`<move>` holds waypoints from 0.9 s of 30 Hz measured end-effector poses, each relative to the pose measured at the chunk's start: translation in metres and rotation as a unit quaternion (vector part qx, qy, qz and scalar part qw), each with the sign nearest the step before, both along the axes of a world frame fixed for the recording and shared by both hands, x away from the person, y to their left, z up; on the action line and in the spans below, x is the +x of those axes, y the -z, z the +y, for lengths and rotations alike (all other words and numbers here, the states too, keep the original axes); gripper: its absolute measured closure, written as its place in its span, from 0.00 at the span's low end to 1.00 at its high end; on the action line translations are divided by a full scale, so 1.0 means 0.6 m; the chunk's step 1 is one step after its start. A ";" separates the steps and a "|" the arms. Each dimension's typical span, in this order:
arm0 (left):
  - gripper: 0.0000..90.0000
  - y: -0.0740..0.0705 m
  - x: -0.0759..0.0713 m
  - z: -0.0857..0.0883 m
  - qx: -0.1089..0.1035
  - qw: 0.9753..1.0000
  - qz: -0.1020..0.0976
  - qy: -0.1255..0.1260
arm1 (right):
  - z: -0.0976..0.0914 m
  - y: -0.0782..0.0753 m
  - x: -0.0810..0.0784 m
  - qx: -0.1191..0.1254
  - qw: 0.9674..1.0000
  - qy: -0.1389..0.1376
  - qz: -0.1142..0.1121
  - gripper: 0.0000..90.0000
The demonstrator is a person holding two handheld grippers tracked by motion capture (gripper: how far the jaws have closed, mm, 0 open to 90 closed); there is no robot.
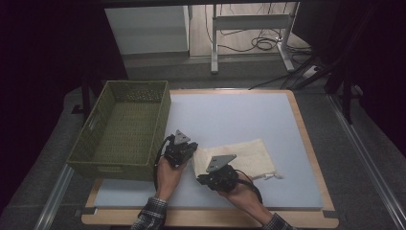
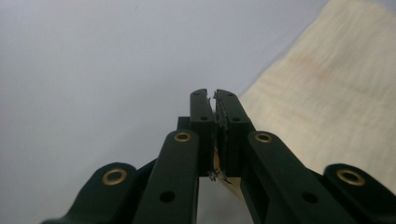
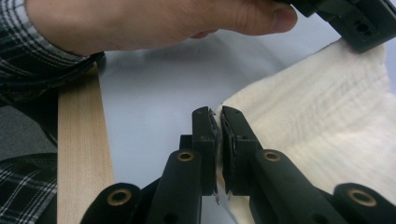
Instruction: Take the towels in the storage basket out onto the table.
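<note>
My left gripper (image 1: 191,149) clamped tight on cloth (image 1: 249,155) corner, sliver of fabric visible between jaws. My right gripper (image 1: 203,180) likewise pinched on cloth's near edge. Cloth lies flat on blue mat (image 1: 230,115), just right of basket (image 1: 125,125).

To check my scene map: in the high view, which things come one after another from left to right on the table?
Green woven basket → left gripper → right gripper → cream folded cloth → bare blue-grey table mat.
</note>
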State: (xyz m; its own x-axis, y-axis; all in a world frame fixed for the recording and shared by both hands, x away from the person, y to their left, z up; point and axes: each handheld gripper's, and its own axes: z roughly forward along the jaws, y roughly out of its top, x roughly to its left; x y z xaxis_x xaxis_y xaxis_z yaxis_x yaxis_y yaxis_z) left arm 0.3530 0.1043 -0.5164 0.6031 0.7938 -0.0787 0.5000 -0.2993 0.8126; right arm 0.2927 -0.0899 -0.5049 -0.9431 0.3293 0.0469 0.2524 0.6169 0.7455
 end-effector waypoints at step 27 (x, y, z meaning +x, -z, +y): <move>0.94 -0.028 0.079 -0.158 -0.014 0.994 -0.035 0.100 | -0.197 -0.028 0.023 0.029 0.992 0.119 -0.016 0.94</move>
State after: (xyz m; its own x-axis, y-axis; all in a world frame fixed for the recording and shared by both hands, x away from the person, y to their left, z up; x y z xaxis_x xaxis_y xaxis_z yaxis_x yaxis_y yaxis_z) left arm 0.4002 0.0097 -0.4997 0.7533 0.6557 -0.0513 0.3744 -0.3633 0.8532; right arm 0.3063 -0.2083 -0.4879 -0.8399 0.5410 0.0438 0.3621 0.4982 0.7879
